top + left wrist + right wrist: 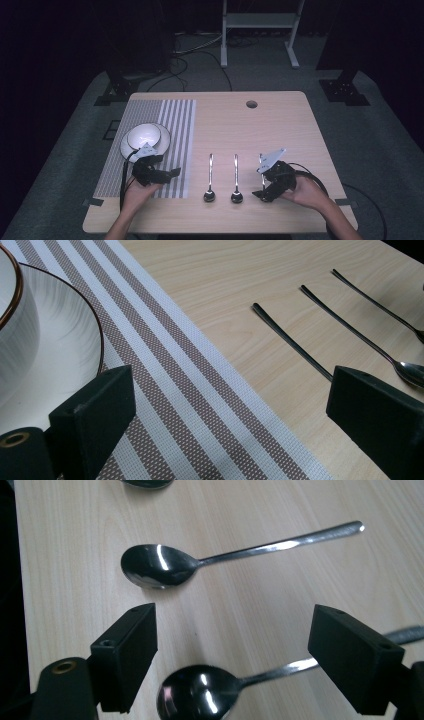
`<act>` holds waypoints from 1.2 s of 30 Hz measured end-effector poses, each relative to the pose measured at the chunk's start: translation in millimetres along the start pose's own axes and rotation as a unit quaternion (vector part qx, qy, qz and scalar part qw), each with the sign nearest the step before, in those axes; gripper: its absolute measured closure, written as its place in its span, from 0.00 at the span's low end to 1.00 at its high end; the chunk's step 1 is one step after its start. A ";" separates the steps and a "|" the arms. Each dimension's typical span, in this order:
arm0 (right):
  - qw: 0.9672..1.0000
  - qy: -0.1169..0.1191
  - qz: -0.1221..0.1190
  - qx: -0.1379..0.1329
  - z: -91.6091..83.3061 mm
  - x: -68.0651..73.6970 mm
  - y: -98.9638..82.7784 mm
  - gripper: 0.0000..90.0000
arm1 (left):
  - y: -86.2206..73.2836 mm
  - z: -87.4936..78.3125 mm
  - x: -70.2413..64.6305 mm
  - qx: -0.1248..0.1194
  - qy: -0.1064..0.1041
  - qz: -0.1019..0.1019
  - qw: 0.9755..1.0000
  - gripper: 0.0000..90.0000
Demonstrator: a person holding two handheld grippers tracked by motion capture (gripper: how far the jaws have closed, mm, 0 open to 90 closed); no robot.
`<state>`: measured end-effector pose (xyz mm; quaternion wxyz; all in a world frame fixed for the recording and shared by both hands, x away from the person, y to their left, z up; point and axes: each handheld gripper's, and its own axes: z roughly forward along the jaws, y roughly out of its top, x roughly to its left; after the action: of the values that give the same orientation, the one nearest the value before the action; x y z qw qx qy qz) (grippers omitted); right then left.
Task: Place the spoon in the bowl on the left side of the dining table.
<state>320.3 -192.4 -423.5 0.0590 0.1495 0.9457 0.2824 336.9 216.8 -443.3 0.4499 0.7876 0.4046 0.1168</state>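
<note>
Three steel spoons lie side by side on the wooden table [280, 120], bowls toward me: the left spoon [210, 180], the middle spoon [236, 180], and a right spoon [261, 159] partly under my right hand. My right gripper [261, 194] [235, 630] is open, its jaws straddling the right spoon [200, 695] at its neck without touching; the middle spoon [160, 567] lies just beyond. My left gripper [167, 176] [230, 395] is open and empty over the striped placemat [190, 365], beside a white plate [65, 345].
A white bowl [143, 135] with a brown rim stands on the plate [164, 140] on the placemat [175, 120] at the table's left. A cable hole [251, 104] sits near the far edge. Stands and cables crowd the dark floor beyond.
</note>
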 end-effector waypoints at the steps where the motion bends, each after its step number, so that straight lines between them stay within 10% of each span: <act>1: 1.000 0.002 -0.002 0.002 1.5 0.8 2.7 0.21 | -0.1 -0.1 0.2 0.000 0.000 0.000 1.000 0.05; 18: 0.995 0.016 -0.075 0.069 36.7 13.7 45.7 0.26 | -2.0 2.2 1.0 0.011 -0.002 -0.002 1.000 0.05; 25: 0.986 -0.016 -0.133 0.101 51.0 24.0 56.9 0.32 | -2.5 2.0 1.5 0.007 -0.005 -0.014 1.000 0.05; 36: 0.982 -0.040 -0.153 0.108 61.1 30.3 52.8 0.32 | 4.3 8.5 -13.4 0.004 -0.035 -0.031 0.999 0.06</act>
<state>316.8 -109.3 -446.2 0.1224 0.0200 0.9793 0.1601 335.2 200.5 -442.3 0.4641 0.7801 0.4131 0.0737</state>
